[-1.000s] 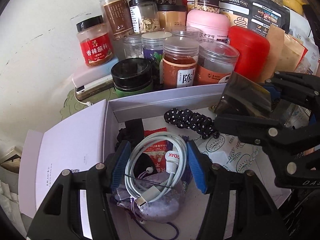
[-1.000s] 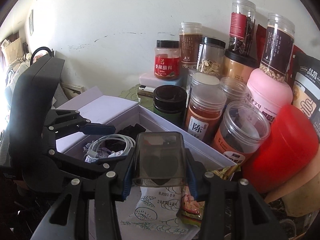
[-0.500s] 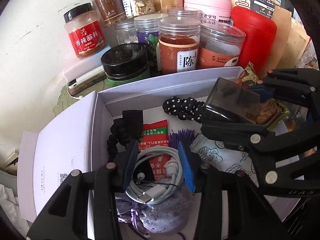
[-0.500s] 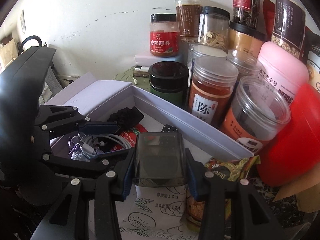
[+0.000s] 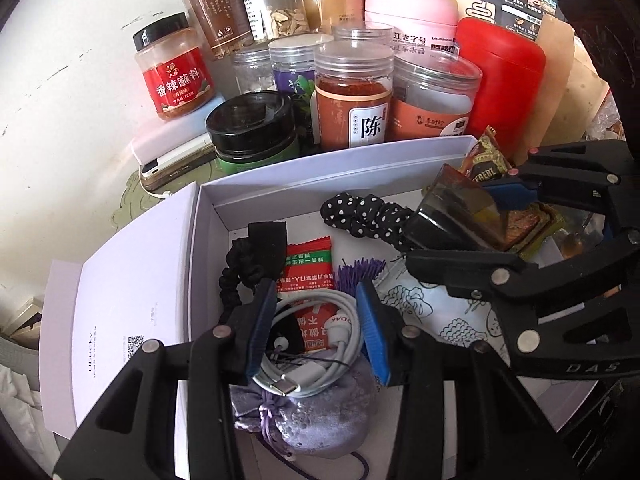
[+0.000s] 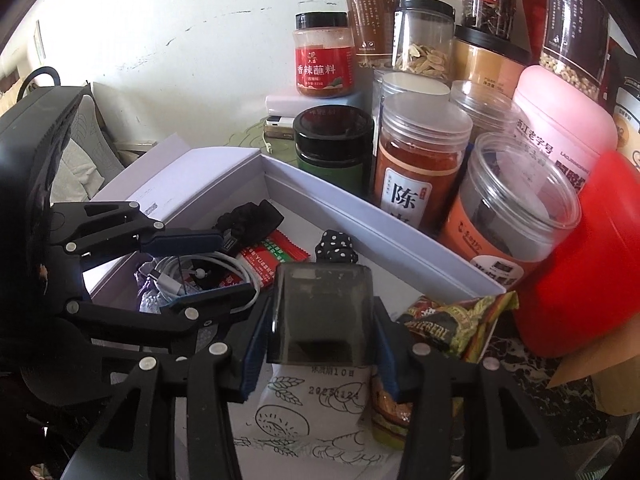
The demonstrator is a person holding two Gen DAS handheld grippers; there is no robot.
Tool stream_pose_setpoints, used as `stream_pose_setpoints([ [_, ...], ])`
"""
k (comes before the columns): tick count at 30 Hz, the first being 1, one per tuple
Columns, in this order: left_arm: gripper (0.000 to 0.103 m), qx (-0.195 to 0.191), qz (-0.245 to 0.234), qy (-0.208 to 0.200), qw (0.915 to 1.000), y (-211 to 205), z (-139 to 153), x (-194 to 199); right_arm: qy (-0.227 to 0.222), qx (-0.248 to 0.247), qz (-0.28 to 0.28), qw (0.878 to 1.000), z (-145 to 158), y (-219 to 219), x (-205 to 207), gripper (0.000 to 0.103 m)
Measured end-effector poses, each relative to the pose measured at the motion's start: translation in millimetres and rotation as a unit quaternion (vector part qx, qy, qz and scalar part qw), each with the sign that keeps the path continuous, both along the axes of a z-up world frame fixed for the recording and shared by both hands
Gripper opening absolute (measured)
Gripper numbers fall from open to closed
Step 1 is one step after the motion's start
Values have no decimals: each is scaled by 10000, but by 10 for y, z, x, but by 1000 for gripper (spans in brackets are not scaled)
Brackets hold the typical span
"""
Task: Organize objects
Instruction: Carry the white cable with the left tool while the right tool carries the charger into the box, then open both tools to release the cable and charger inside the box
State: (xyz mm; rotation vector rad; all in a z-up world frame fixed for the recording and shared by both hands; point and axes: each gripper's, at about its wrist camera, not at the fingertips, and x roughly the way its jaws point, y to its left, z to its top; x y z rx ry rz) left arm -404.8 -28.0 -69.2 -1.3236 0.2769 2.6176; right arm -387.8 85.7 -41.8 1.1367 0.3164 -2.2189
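One box (image 5: 340,160): left gripper (image 5: 316,294) grips one cable (image 5: 320,376), right gripper (image 6: 320,304) opening around one case (image 6: 322,332).

**Jars crowd the wall**

A red-labelled spice jar (image 5: 174,76) stands by the white wall (image 5: 60,80). Near it sit a black-lidded green jar (image 5: 252,132), an orange powder jar (image 6: 420,160), a pink tub (image 6: 560,120) and a red canister (image 5: 504,80).
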Motion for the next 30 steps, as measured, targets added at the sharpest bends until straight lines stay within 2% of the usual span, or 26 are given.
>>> stream_pose_setpoints([
  [10,40,-7,122,157,9998,15,256,192,-81,-370,-78,9993,262,172,100,55],
  [22,41,154,366,339,9986,-2,599,473,249,-199,-184,9993,620,274,365,55],
  [25,48,157,463,386,9981,-6,683,521,355,-93,-219,9991,673,287,421,55],
  [30,67,151,681,426,9966,-46,774,590,519,13,-219,9984,684,291,510,57],
])
